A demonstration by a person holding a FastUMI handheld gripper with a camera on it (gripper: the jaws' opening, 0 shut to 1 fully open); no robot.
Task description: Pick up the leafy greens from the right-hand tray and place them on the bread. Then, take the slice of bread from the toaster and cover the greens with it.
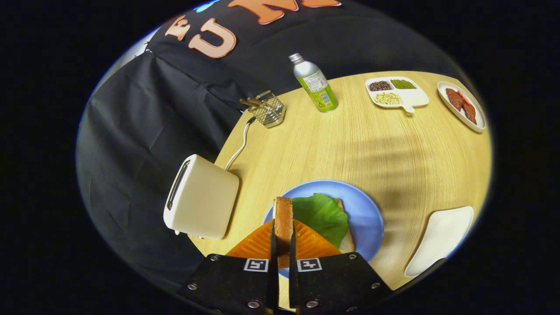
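Note:
My gripper (pixel 283 234) is shut on a slice of bread (pixel 283 221), held upright on edge between the two fingers. Just ahead and below lies a blue plate (pixel 367 214) with a green leaf (pixel 323 214) resting on another bread slice (pixel 347 243) whose crust peeks out to the right of the leaf. The held slice hangs over the plate's left part, beside the leaf. A cream toaster (pixel 203 197) stands left of the plate at the table's edge, its slot facing left; what is inside the slot is hidden.
A white tray (pixel 439 240) lies right of the plate. Far across the wooden table (pixel 393 153) stand a green-labelled bottle (pixel 315 85), a wire basket (pixel 267 110), a divided dish of beans (pixel 396 92) and a plate of meat slices (pixel 463 107). The toaster's cord (pixel 239 146) runs toward the basket.

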